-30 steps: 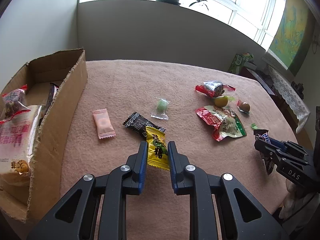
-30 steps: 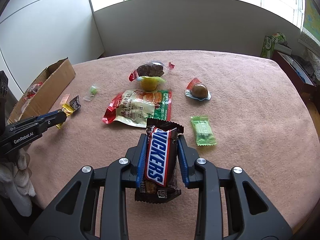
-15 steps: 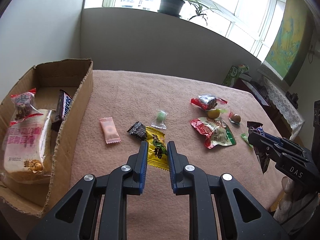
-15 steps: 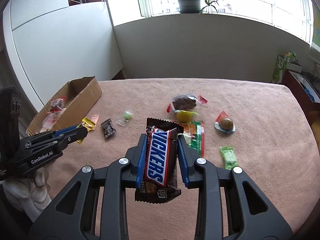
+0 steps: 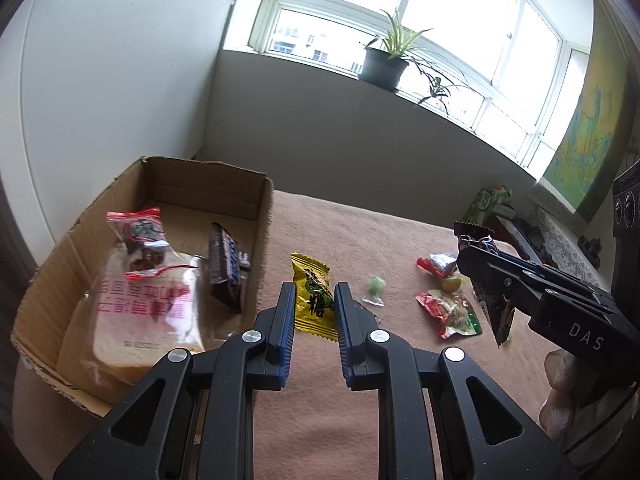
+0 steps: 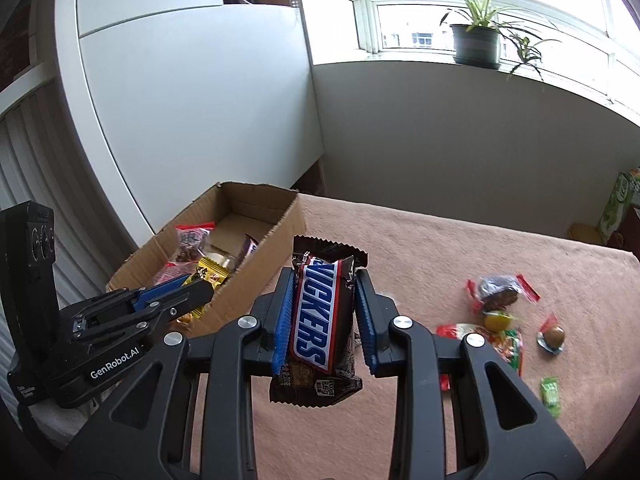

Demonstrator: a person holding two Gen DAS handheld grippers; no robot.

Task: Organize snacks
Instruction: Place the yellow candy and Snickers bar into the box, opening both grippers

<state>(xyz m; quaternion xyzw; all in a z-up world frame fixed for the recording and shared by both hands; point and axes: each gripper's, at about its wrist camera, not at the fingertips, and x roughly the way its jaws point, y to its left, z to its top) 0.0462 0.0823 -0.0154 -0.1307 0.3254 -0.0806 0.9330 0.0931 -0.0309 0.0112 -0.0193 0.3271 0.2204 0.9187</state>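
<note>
My left gripper (image 5: 314, 300) is shut on a yellow candy packet (image 5: 313, 297) and holds it above the pink tablecloth, just right of the cardboard box (image 5: 262, 216). The box contains a bread packet (image 5: 142, 312), a red-edged snack bag (image 5: 140, 244) and a dark chocolate bar (image 5: 226, 270). My right gripper (image 6: 323, 308) is shut on a Snickers bar (image 6: 320, 316), lifted in the air to the right of the box (image 6: 260, 264). In the right wrist view the left gripper (image 6: 192, 292) hangs by the box's near right wall, with the yellow candy (image 6: 212, 274) in it.
Loose snacks lie on the cloth to the right: a green wrapped sweet (image 5: 375, 287), a red-green packet (image 5: 450, 312), a red-ended bag (image 6: 500, 292), a brown ball in foil (image 6: 554, 336), a green sachet (image 6: 550, 394). A green carton (image 5: 490, 202) stands at the table's far edge.
Both grippers rose and swung left toward the box with their snacks still held. The box now fills more of both views, and the loose snacks have slid off to the right.
</note>
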